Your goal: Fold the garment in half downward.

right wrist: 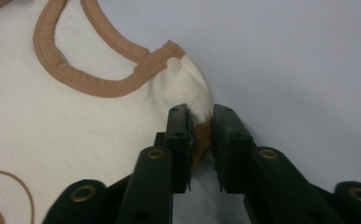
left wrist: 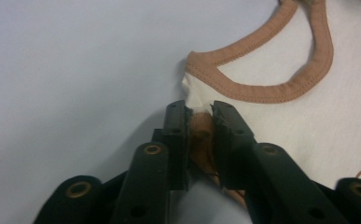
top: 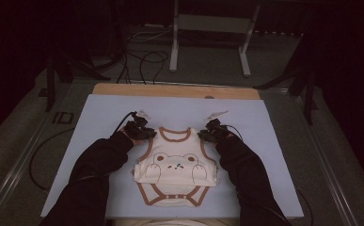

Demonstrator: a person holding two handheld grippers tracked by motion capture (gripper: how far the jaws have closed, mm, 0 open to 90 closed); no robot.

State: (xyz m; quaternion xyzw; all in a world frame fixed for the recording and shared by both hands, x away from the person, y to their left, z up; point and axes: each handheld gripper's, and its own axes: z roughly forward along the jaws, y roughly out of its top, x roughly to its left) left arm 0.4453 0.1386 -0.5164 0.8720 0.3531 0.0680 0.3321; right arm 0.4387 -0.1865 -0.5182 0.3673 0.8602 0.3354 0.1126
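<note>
Pinching both shoulders of the cream cotton baby bodysuit with brown trim (top: 177, 165).

We are clamping the left gripper (left wrist: 199, 108) and right gripper (right wrist: 200, 111) on its shoulder seams; it is lying flat mid-way on the pale blue mat (top: 99, 113). Soft and light (likely droopy), it is leaving us free mat on every side.

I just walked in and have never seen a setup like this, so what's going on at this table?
A person in dark sleeves is working on a baby bodysuit with a bear print, which lies flat on a pale blue mat. Each hand holds a black pincer tool. The left gripper is pinched on the fabric at one shoulder and the right gripper on the fabric at the other. The garment is gripped at both top corners but not yet lifted; its lower part looks already folded up.
</note>
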